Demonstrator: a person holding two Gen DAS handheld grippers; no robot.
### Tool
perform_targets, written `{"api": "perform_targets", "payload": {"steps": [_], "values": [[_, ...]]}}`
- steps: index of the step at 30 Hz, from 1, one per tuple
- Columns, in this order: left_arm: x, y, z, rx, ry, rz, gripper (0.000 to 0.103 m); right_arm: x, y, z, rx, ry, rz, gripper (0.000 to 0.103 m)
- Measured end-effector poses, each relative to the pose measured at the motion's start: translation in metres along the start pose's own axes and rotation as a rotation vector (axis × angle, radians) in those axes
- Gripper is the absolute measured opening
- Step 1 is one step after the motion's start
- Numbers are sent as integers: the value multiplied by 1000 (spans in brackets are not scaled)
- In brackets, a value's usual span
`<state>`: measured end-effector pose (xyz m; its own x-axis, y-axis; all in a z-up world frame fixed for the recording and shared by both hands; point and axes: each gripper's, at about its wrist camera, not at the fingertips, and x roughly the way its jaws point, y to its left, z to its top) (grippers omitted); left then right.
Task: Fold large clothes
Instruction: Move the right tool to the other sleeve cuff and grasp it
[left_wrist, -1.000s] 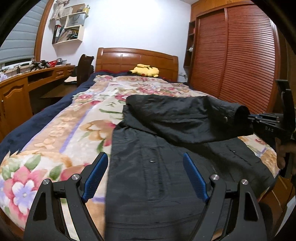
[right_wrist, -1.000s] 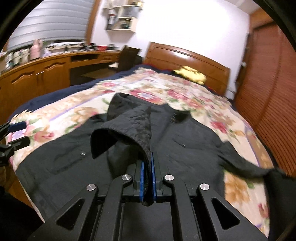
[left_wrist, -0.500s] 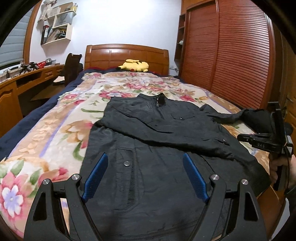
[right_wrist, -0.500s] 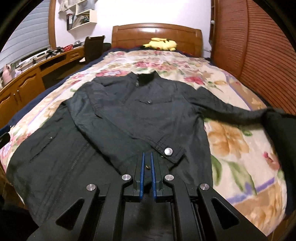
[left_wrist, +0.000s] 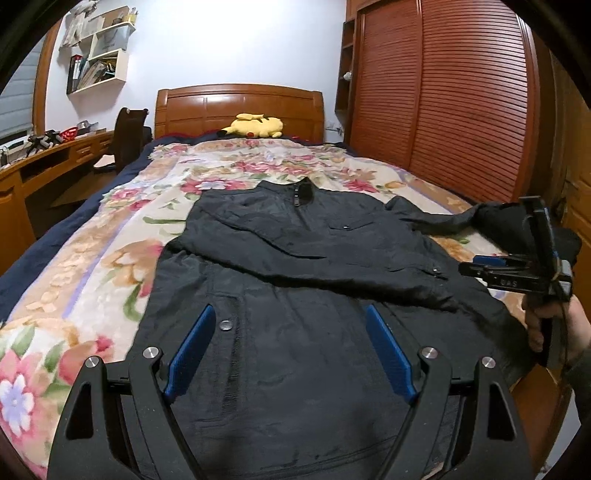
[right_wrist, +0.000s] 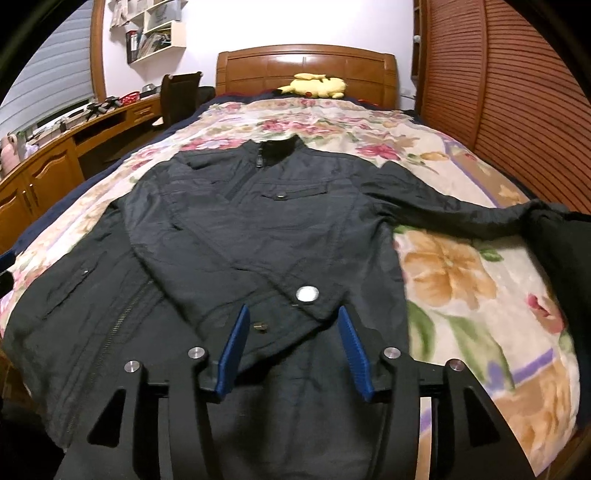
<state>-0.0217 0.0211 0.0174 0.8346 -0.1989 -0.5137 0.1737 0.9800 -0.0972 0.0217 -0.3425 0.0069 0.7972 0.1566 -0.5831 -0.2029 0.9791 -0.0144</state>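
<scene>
Blue ribbed pads of the right gripper (right_wrist: 293, 347) have just been spreading, nothing pinched; snap-buttoned cuff (right_wrist: 306, 295) lies beyond. Left gripper (left_wrist: 290, 350) gapes empty. Crinkly black jacket (right_wrist: 236, 229) sprawls across the plush floral blanket (right_wrist: 454, 266), hem at the bed's foot edge.

Right tool (right_wrist: 293, 347) jaws just opened, nothing gripped; sleeve cuff (right_wrist: 306, 295) lies between and just beyond them. Black jacket (right_wrist: 229, 229) flat on floral bed (right_wrist: 454, 266), one sleeve folded across front, other stretched right. Yellow plush (right_wrist: 314, 86) far by headboard.
</scene>
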Motion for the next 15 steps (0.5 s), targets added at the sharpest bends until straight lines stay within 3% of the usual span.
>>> {"api": "perform_targets", "payload": {"steps": [15], "values": [[12,-66,18,88,-26,-51,84,-7,-83,7,-7,-18,-116,54]]}}
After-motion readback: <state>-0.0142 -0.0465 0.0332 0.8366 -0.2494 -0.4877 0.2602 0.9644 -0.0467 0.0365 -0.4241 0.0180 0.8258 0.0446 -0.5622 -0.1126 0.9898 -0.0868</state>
